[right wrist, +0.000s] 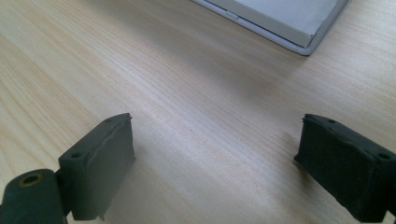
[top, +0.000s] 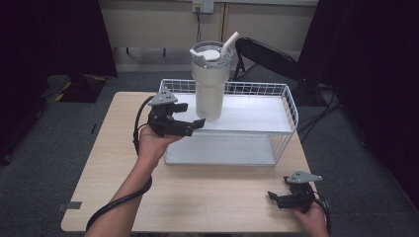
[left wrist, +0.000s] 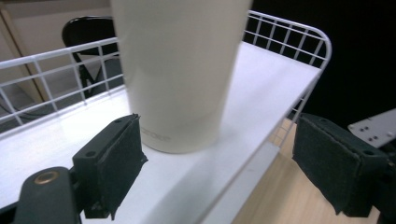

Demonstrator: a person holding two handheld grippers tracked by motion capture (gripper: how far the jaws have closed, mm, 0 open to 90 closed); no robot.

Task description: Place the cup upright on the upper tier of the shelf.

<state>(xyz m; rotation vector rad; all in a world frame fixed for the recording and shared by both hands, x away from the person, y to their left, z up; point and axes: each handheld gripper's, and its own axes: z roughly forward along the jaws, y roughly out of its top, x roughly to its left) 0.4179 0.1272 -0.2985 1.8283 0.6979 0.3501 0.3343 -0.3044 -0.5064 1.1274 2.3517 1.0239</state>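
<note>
The left gripper was up by the white wire rack. Its jaws were open wide and held nothing. The tall cream cup stood on the top shelf of the rack, right in front of those jaws. In the left gripper view the cup sat closer to the left pad than to the right pad, and neither pad touched it. The cup had a clear lid and a white straw poking out of it.

It looked like the step was to grab the cup. To do it well, the gripper should slide forward until the cup is in the middle of the two pads. Then it should squeeze slowly around the low part of the cup. The cup was tall, so a bump on one side might tip it over. The jaws should stay level.

The wire rail of the rack ran behind the cup, past the jaws, so there was little room to push it back. The shelf edge lay just under the jaws and could catch them.

The right gripper rested low, well apart from the cup. Its jaws were open wide too, with bare wooden table between them. The flat tray at the bottom of the rack lay ahead of them. A black chair stood behind the rack.
</note>
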